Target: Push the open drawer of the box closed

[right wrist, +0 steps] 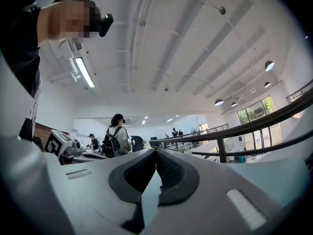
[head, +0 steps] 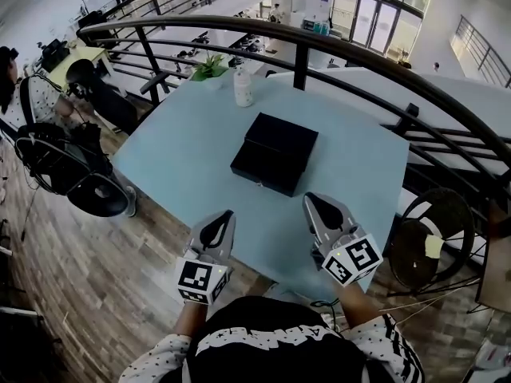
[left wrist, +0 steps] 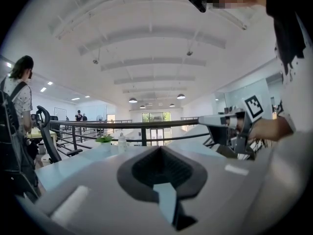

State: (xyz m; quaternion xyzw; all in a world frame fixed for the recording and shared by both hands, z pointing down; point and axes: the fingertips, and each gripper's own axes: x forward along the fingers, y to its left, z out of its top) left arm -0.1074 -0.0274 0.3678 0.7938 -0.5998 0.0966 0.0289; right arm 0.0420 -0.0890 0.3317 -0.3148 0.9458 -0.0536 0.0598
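Head view: from above, steeply down; left gripper [head: 228, 213], right gripper [head: 306, 199] near, table [head: 176, 150] beyond tips. Gripper views: close behind own jaws, tilted upward. All share railing [head: 319, 46] ahead.

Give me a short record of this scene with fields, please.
table: light blue, beside a railing
box: black, mid-table
drawer: open, sticking out on the near side
bottle: upright near the far edge, next to a plant
left gripper: shut, empty, at the near edge, apart from the box
right gripper: shut, empty, at the near edge, apart from the box
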